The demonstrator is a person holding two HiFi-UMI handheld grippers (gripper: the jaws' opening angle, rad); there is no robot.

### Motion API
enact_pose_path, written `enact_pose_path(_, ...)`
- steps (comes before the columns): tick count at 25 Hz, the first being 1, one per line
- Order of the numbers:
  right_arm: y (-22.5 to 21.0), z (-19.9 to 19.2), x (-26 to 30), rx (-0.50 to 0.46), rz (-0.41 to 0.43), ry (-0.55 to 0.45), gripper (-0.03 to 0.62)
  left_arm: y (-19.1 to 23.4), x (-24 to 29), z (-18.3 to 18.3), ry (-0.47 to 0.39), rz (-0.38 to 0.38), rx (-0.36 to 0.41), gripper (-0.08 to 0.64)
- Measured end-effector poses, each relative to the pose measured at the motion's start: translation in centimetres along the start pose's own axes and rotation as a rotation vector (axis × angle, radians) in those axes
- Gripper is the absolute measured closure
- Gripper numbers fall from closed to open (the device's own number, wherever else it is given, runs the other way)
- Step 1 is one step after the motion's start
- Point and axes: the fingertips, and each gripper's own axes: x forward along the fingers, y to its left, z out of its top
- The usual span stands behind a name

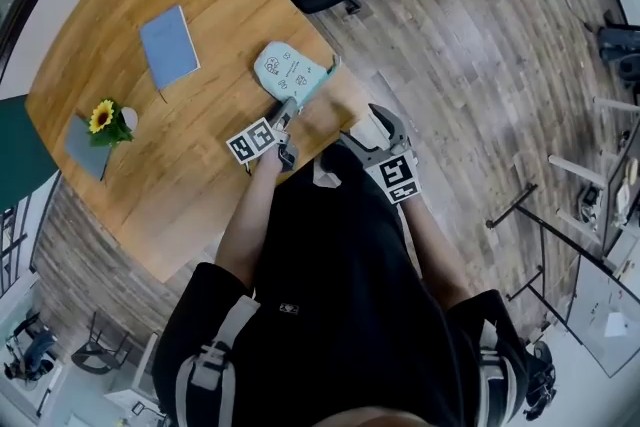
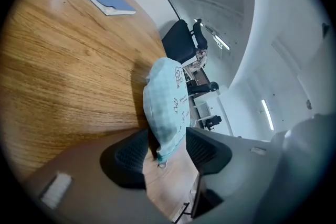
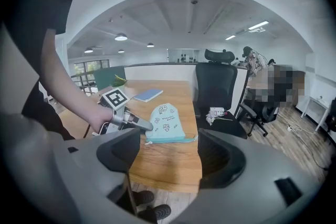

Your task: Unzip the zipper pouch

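A soft, rounded pale-teal fabric zipper pouch [image 2: 165,102] lies on the grainy wooden table [image 2: 63,65], one end between the left gripper's [image 2: 167,151] parted jaws. The right gripper [image 3: 169,153] gapes empty.

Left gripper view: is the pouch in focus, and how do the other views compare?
Left gripper view: pouch slightly soft near the lens, dark shadow beside it on the table, heavy fisheye. Right gripper view: pouch sharp, evenly lit. Head view: clear, table edge bowed.

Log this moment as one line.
left gripper: open, straddling end of pale teal fabric zipper pouch | right gripper: open, empty, off edge of wooden table | pouch: lying on table
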Motion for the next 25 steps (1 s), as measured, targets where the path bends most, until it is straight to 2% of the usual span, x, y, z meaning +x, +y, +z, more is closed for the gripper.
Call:
enact_pose_path(5, 0.1, -0.8, -0.4, 0.019, -0.024, 0.011, 0.249, 0.1, 0.2, -0.8, 0.022, 0.013, 0.001, 0.350)
enact_pose_path(12, 1.0, -1.2, -0.7, 0.031, -0.030, 0.019, 0.250, -0.5, 1.8, -0.4, 0.015, -0.035, -0.090, 0.393)
enact_pose_path(16, 1.1, -1.4, -0.9, 0.033, -0.034, 0.024, 0.253, -0.2, 2.2, -0.6, 0.028, -0.065, -0.150, 0.514)
enact_pose_path(19, 1.0, -1.5, -1.2, 0.034, -0.039, 0.028, 0.254, -0.2, 2.1, -0.7, 0.030, -0.087, -0.168, 0.535)
enact_pose_path(22, 1.1, -1.5, -1.2, 0.032, -0.043, 0.033, 0.255, -0.5, 1.9, -0.8, 0.040, -0.123, -0.175, 0.548)
enact_pose_path(25, 1.4, -1.4, -1.1, 0.027, -0.039, 0.035, 0.255, -1.7, 1.5, -0.5, 0.039, -0.194, -0.185, 0.552)
